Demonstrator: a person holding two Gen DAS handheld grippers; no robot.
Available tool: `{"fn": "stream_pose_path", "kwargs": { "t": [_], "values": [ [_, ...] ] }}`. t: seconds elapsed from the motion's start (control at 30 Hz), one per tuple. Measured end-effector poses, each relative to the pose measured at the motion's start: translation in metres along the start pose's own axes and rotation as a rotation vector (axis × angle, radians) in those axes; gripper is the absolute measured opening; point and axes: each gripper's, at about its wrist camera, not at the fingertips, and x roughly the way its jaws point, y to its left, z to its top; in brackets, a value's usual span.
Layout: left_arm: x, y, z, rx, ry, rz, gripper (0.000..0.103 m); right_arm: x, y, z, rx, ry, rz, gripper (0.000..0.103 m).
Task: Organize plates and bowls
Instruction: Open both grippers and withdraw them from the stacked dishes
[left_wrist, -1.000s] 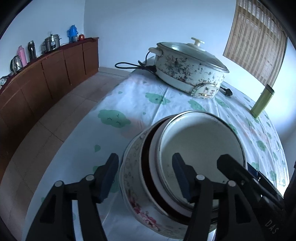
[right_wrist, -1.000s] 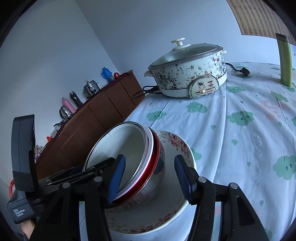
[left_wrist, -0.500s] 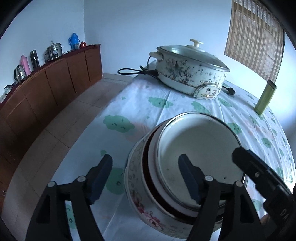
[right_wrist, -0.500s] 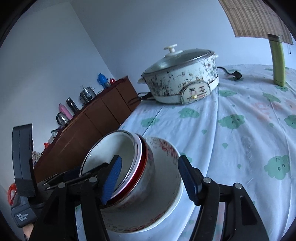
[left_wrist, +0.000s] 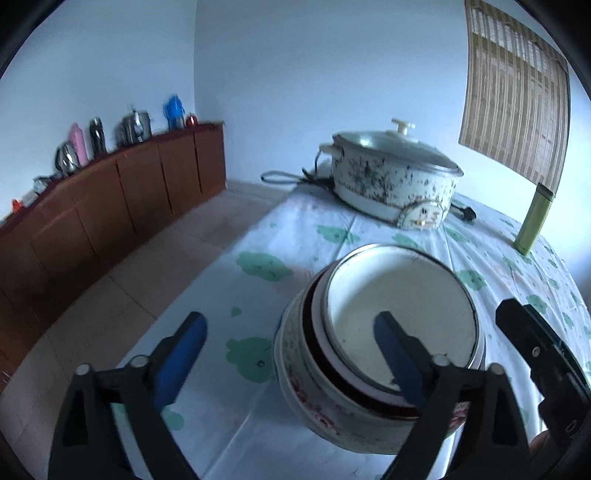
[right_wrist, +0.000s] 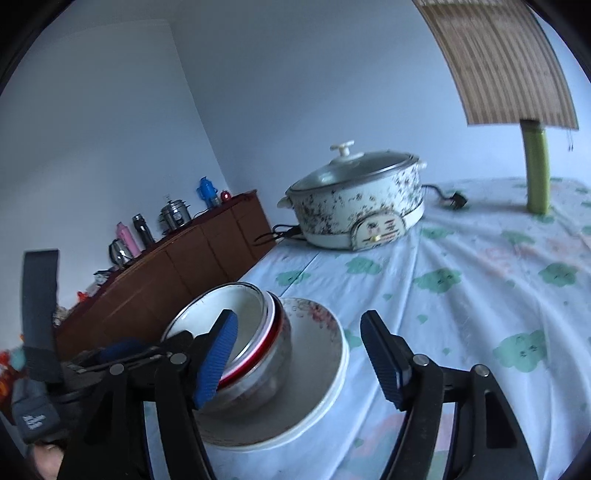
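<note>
From where I sit, the stacking looks about done. My left gripper (left_wrist: 291, 349) has its jaws spread wide and has just been opening; its right finger hangs over the white enamel bowl with the metal rim (left_wrist: 402, 314), pressing nothing. That bowl sits nested in a red-rimmed bowl (left_wrist: 314, 332), itself inside the floral-printed wide white ceramic bowl (left_wrist: 332, 417), the whole stack nearer me than the speckled white electric pot with a glass lid (left_wrist: 395, 184) on the cloud-print tablecloth (left_wrist: 258, 266). My right gripper (right_wrist: 299, 354) has also just been opening: its jaws stand apart, straddling the stack's right side without gripping. I see no other loose dishes, so I judge only pulling both tools clear remains.

The left view shows the white bowl empty inside; the right view alone shows the floral bowl's broad flaring rim (right_wrist: 332, 343) and its open interior beside the nested pair.
</note>
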Motion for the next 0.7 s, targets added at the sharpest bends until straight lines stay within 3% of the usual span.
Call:
{"fn": "stream_pose_path", "kwargs": {
  "t": [0.1,0.37,0.7],
  "values": [
    [-0.01,-0.004,-0.003,0.022,-0.065,0.046,0.101,-0.006,0.001,-0.004,-0.017,-0.029,-0.028,0.072],
    [-0.024,-0.013,-0.013,0.066,-0.146,0.079,0.103,-0.023,0.001,-0.007,-0.048,-0.103,-0.059,0.076],
    [-0.043,-0.014,-0.027,0.063,-0.216,0.077,0.103,-0.043,0.0,-0.015,-0.065,-0.147,-0.054,0.078]
  ]
}}
